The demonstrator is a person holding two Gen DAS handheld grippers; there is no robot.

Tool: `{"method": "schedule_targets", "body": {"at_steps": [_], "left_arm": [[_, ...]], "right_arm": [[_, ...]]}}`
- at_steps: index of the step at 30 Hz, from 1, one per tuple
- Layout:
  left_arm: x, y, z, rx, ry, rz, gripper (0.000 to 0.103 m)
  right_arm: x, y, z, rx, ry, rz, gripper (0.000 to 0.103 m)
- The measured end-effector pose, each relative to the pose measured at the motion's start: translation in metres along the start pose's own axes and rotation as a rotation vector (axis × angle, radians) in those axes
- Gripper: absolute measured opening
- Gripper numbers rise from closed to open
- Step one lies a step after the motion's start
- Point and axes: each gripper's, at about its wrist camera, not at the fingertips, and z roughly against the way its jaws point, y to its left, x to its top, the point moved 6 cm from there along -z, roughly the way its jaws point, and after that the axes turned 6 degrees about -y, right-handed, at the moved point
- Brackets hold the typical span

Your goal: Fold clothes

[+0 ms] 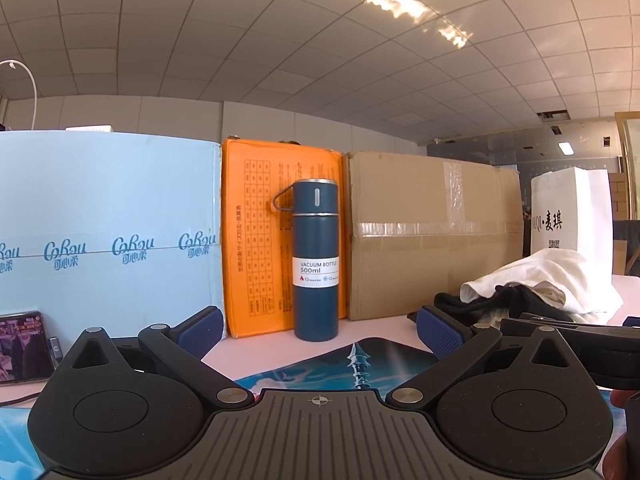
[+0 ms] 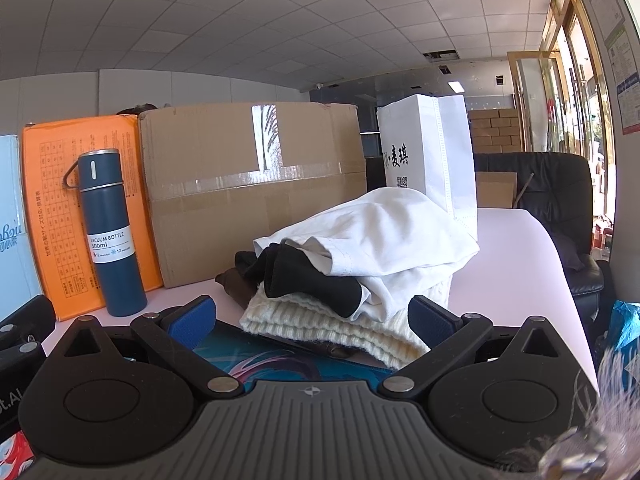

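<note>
A pile of clothes lies on the pale table: a white garment (image 2: pixel 384 232) on top, a black one (image 2: pixel 308 280) under it, a cream knit (image 2: pixel 332 328) at the bottom and a brown piece (image 2: pixel 236 286) at the left. My right gripper (image 2: pixel 312 318) is open and empty, its blue pads just in front of the pile. My left gripper (image 1: pixel 318 330) is open and empty, facing a blue vacuum bottle (image 1: pixel 316 258). The pile shows at the right of the left wrist view (image 1: pixel 536 280).
Boxes line the table's back: a light blue one (image 1: pixel 108 224), an orange one (image 1: pixel 260 232), a cardboard one (image 2: pixel 252 184). A white paper bag (image 2: pixel 428 152) stands behind the pile. A printed mat (image 1: pixel 360 364) lies under the grippers. A phone (image 1: pixel 22 346) is at left. A black chair (image 2: pixel 560 208) stands at right.
</note>
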Motion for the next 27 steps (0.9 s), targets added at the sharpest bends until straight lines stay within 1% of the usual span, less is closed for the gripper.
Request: {"method": "schedule_targets", "body": {"at_steps": [27], "left_arm": [[0.0,-0.0005,0.0006,0.001,0.0,-0.002,0.103]], "right_arm": [[-0.0006,0.0006,-0.0013,0.006,0.01,-0.005,0.103]]}}
